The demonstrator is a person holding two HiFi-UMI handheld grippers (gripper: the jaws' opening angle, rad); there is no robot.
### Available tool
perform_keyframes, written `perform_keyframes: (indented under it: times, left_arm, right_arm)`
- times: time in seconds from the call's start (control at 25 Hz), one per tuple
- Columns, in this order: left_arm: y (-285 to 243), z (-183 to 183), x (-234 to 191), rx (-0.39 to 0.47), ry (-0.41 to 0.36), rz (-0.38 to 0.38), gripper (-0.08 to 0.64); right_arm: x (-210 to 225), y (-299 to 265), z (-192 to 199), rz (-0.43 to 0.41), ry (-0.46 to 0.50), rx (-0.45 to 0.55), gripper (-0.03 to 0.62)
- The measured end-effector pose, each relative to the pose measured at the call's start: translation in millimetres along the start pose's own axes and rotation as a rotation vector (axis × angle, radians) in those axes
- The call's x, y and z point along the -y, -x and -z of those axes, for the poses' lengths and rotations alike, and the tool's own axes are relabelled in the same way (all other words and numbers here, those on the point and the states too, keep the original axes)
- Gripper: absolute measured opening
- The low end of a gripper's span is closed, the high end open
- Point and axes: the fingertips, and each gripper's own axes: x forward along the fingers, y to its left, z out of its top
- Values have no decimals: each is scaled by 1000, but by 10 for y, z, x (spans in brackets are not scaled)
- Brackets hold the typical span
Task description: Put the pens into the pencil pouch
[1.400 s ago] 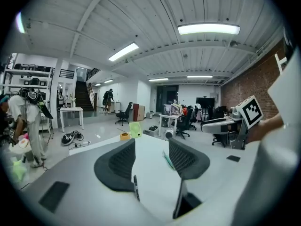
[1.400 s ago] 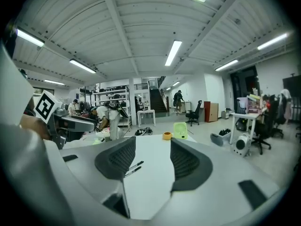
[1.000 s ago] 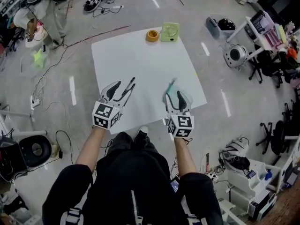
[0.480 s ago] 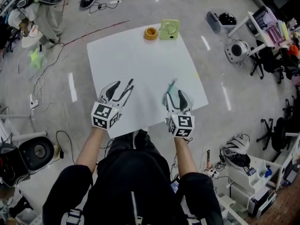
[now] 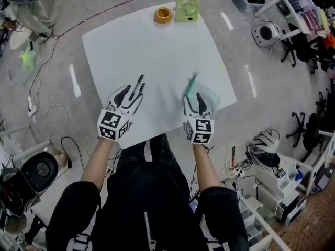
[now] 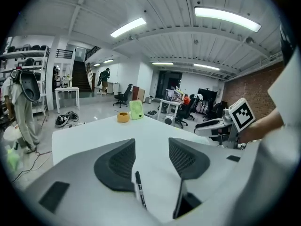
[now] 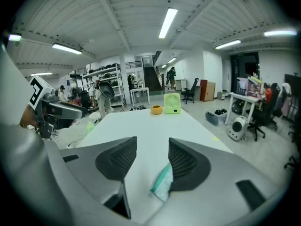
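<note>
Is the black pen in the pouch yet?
Out: the black pen lies on the table at the left tool, away from the pouch.

Two bare forearms stretched forward side by side, left gripper (image 5: pixel 131 95) tipped downward with jaws apart, right gripper (image 5: pixel 193 99) tipped down more steeply, jaws wide though just closing a little, pouch (image 7: pixel 164 182) edge low between them, not pinched

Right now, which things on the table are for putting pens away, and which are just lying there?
For the job:
pen
pouch

Just lying about:
tape
fan
Both sit at the far edge of the table.
</note>
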Motion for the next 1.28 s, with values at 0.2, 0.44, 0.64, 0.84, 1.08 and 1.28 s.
perform_keyframes:
  times: [0.2, 0.44, 0.64, 0.84, 1.08, 1.28]
  left_arm:
    - [-68, 152, -52, -30, 18, 6, 242]
    - [-71, 264, -177, -52, 35, 1, 242]
    - [-18, 360, -251, -72, 50, -6, 242]
    - [0, 426, -262, -89, 58, -13, 242]
    - [-4, 526, -265, -109, 66, -7, 242]
    - [3, 546, -224, -112, 71, -5, 242]
  right_arm:
    - [53, -170, 359, 14, 14, -93, 209]
    - [26, -393, 762, 23, 37, -213, 204]
    - [42, -524, 1043, 51, 45, -317, 192]
    - [145, -572, 1250, 78, 30, -381, 146]
    - [195, -622, 1346, 95, 10, -394, 86]
    - [167, -613, 1332, 87, -4, -400, 78]
